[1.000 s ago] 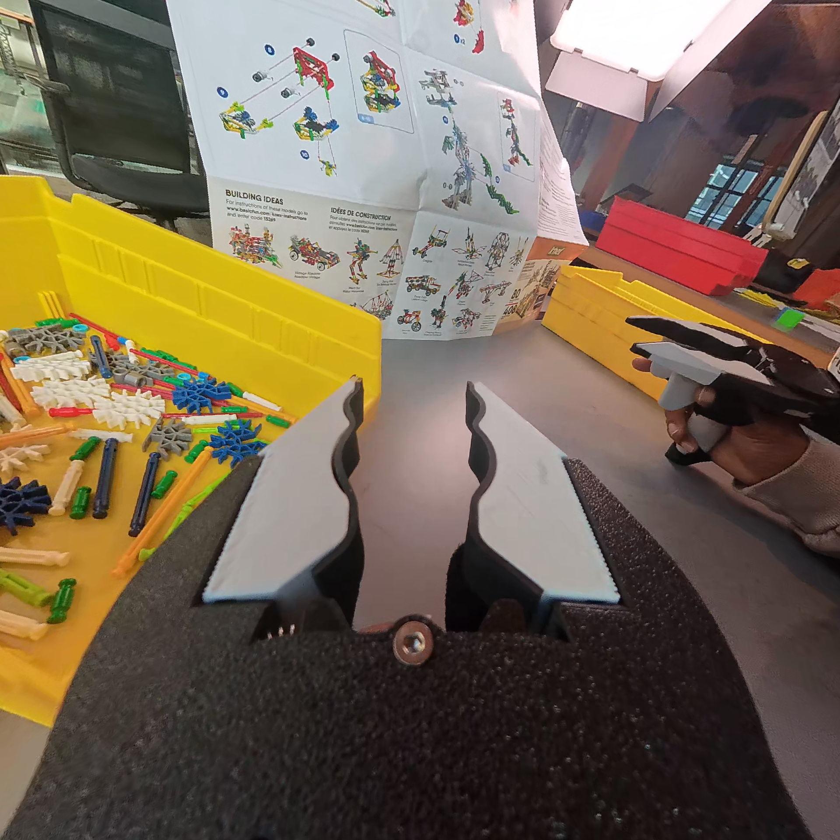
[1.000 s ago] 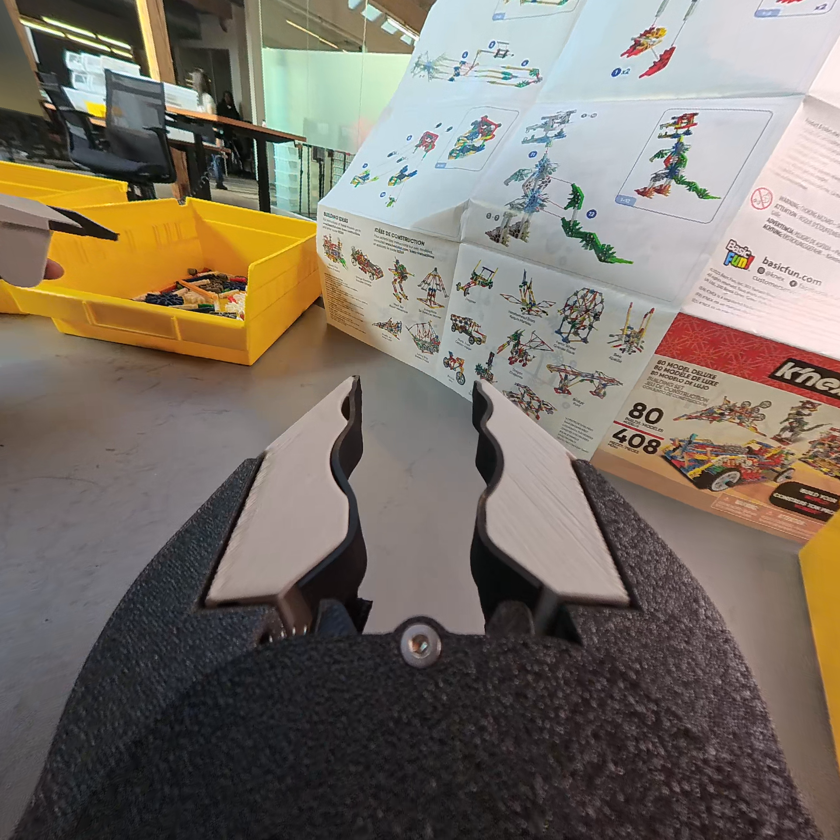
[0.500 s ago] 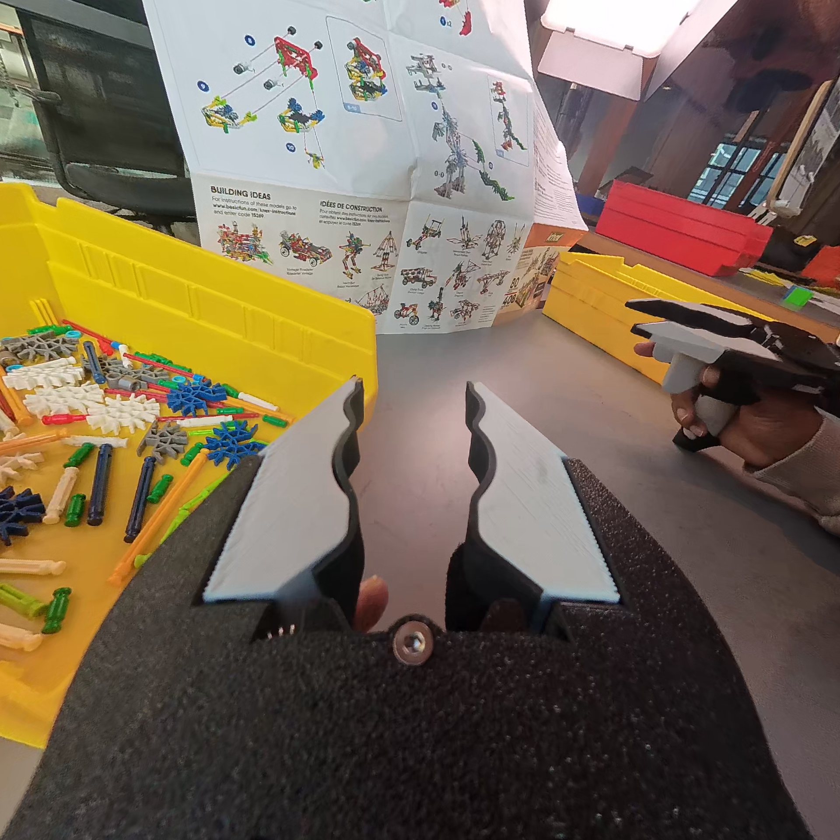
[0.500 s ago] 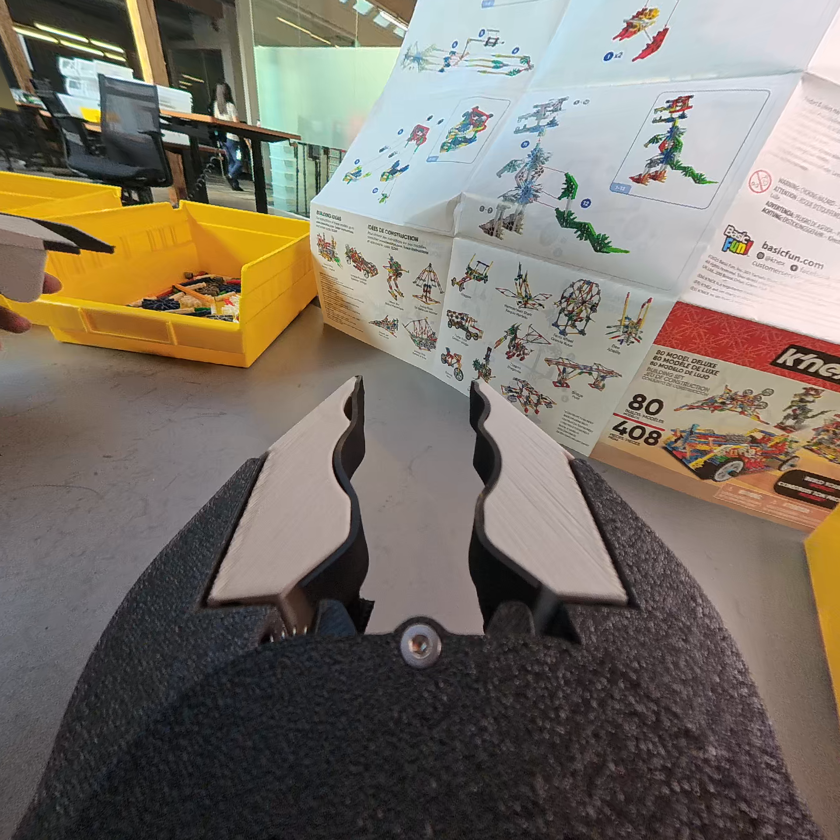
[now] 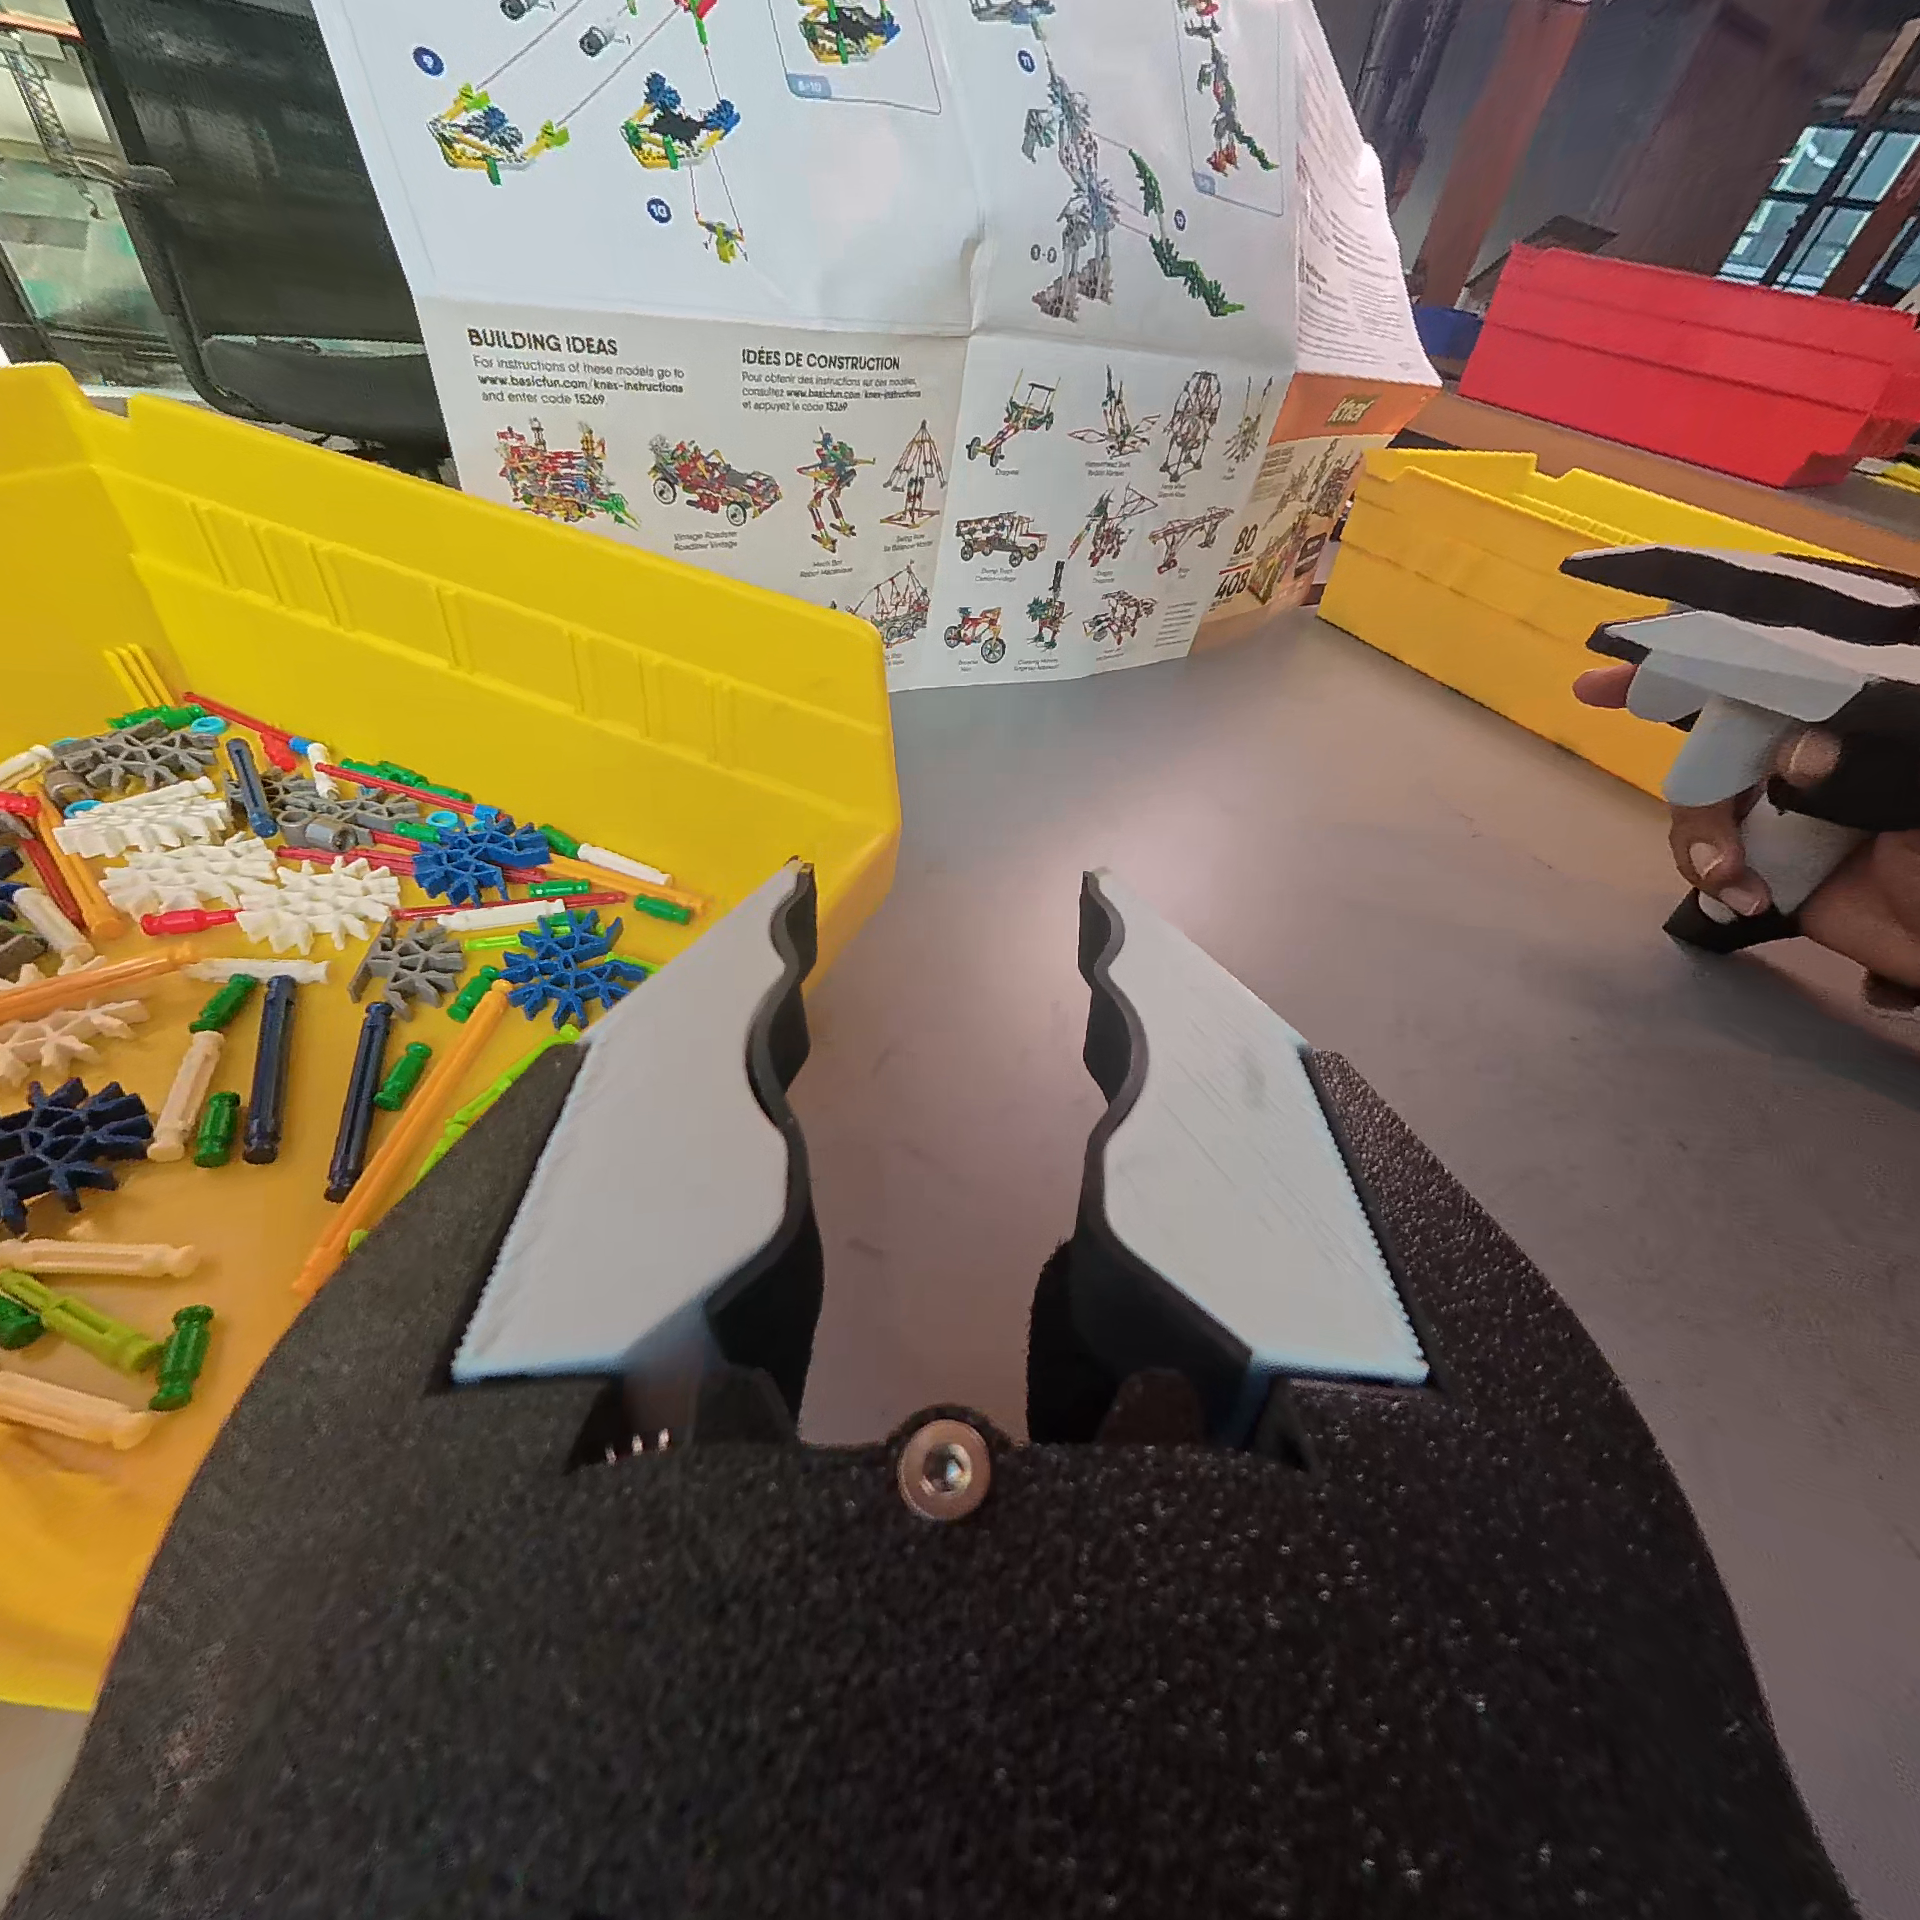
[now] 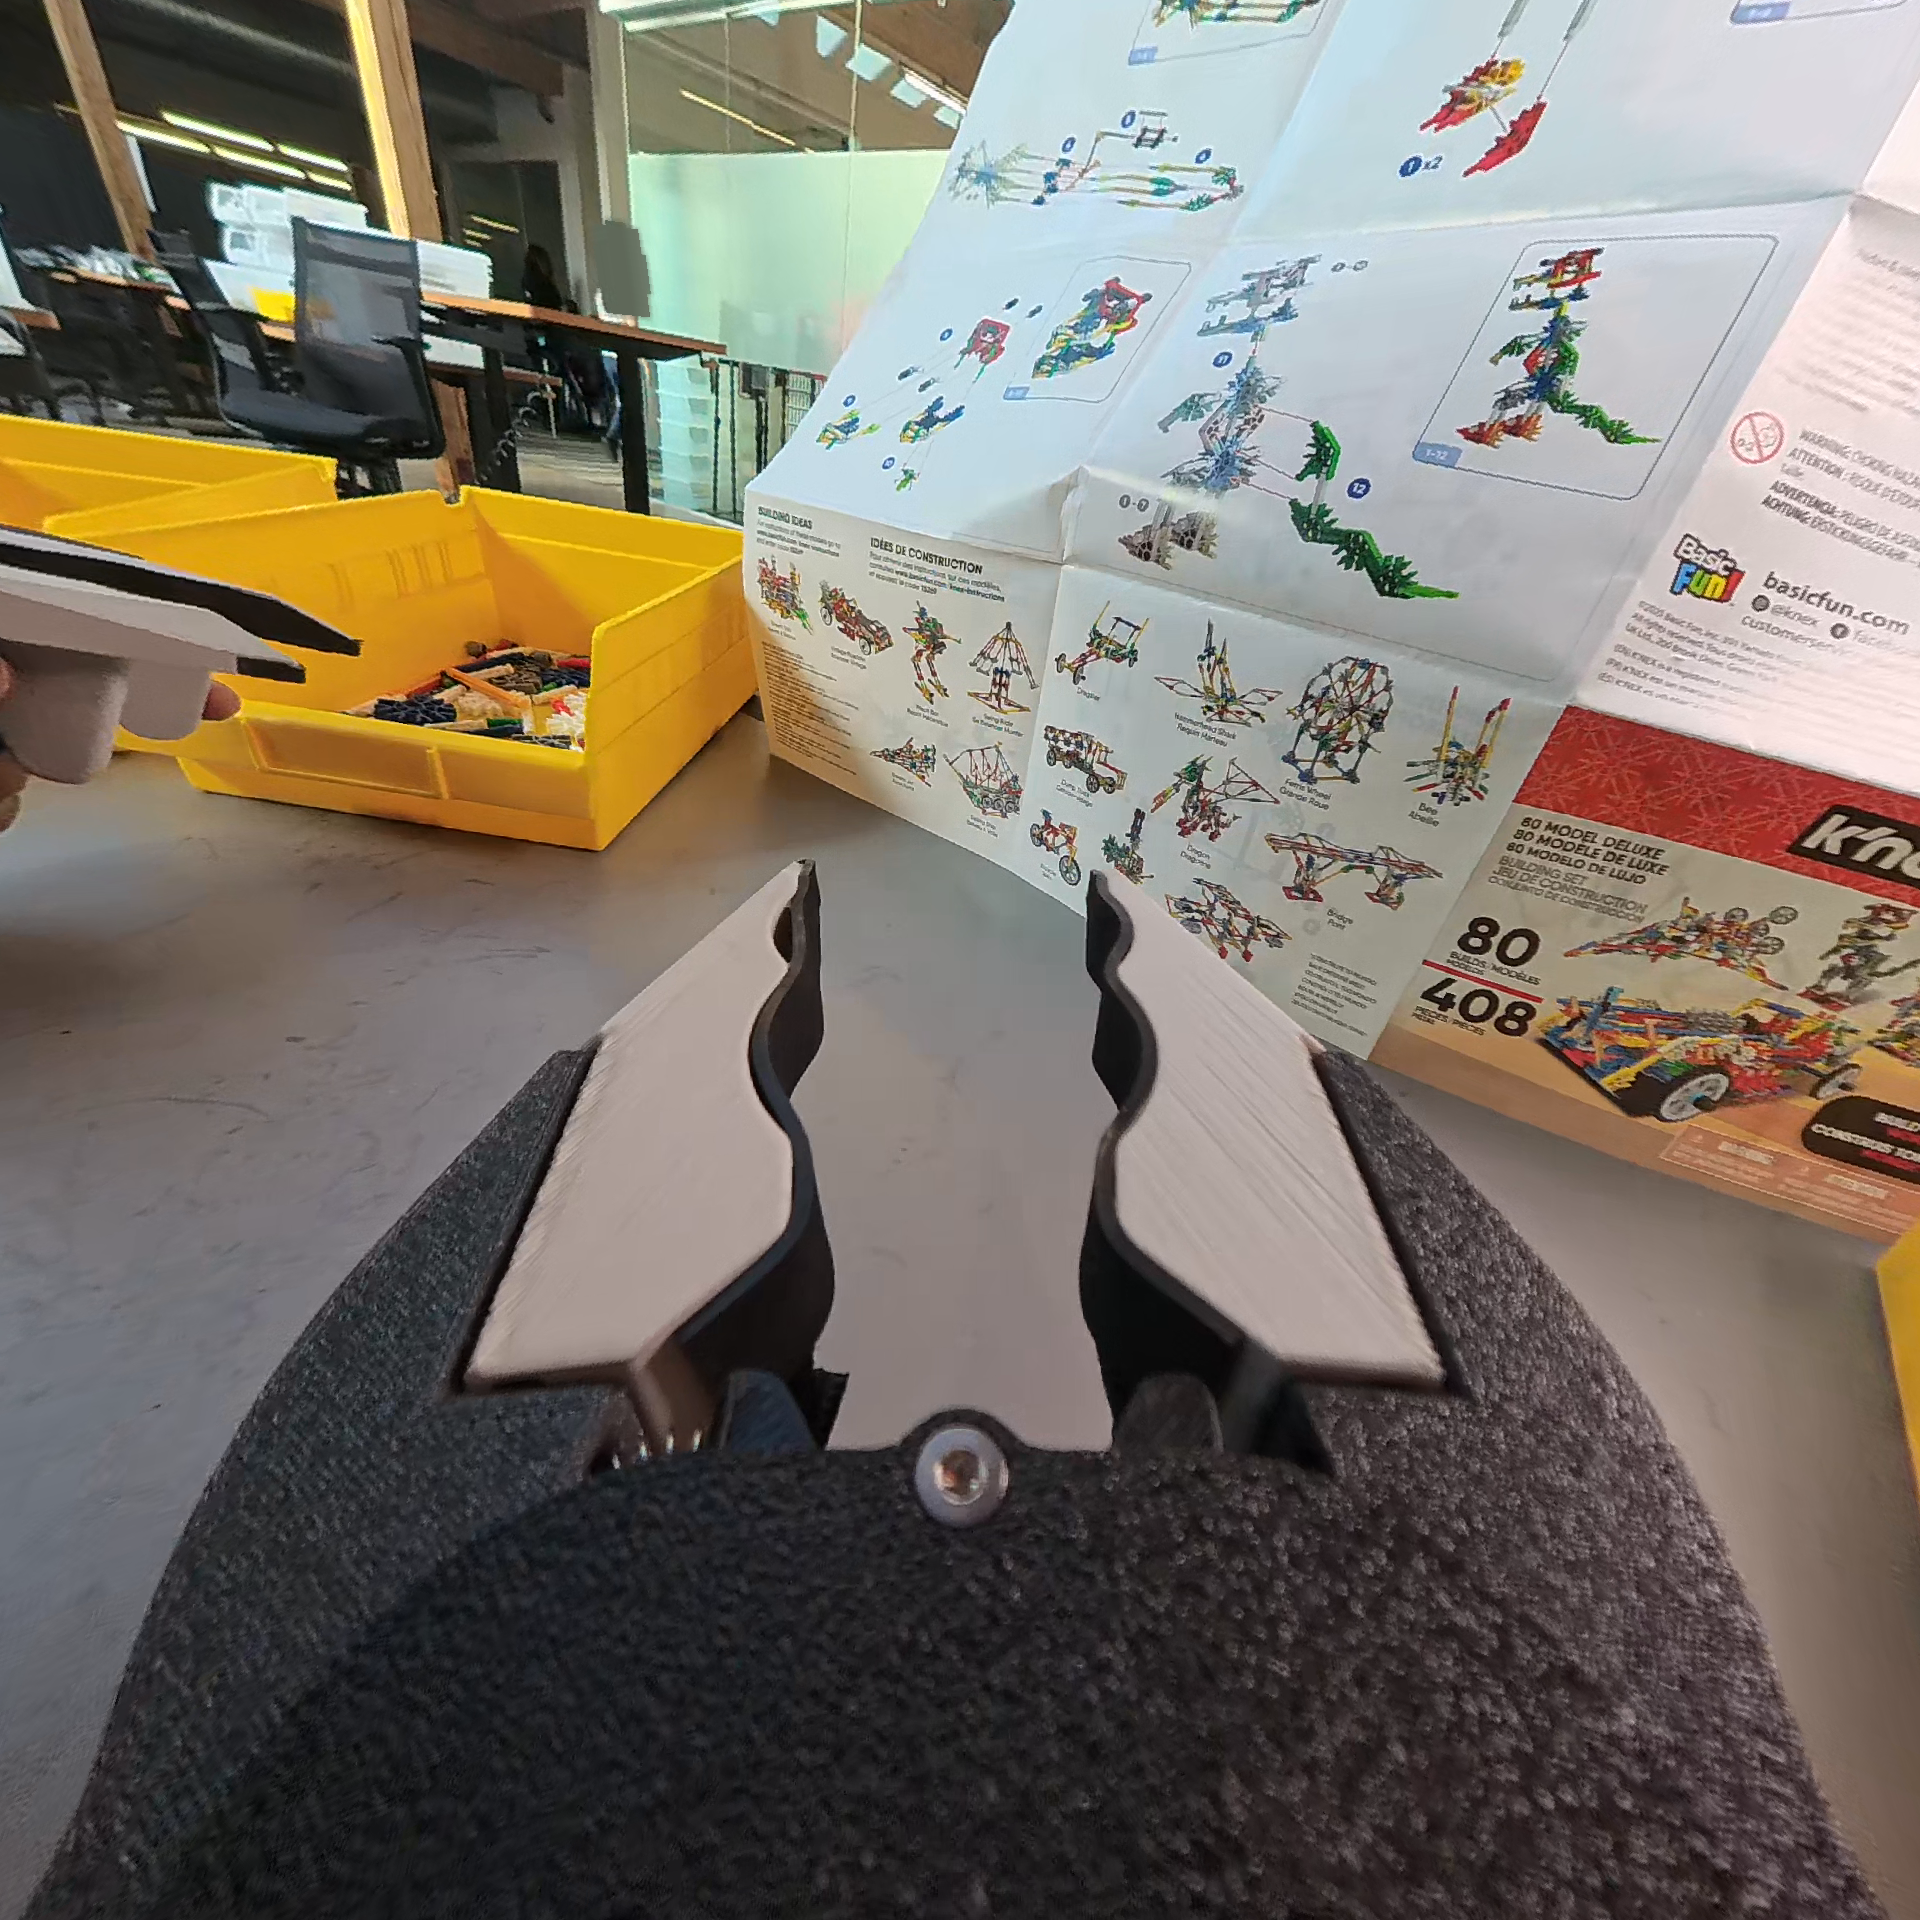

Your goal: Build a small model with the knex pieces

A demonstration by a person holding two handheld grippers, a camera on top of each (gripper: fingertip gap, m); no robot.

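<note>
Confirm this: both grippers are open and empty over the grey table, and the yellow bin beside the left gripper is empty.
Not quite. The yellow bin is not empty: the left wrist view shows its floor strewn with colourful rods and snowflake-shaped connectors. The rest holds: left gripper and right gripper are open, holding nothing, over the grey table.

Bare grey table (image 5: 1195, 831) runs straight ahead of the left gripper (image 5: 945, 894), jaws apart and empty. Hard on its left, the yellow bin (image 5: 499, 644) wall blocks a sideways pass; the corner looks just beside the left finger, contact hard to judge. Straight on, the paper sheet (image 5: 831, 312) stands like a wall. To the right, a second yellow bin (image 5: 1455, 561) closes that side. The right gripper (image 6: 951, 904), jaws apart, faces open table, with the sheet and a cardboard box (image 6: 1662, 935) barring the far end.
</note>
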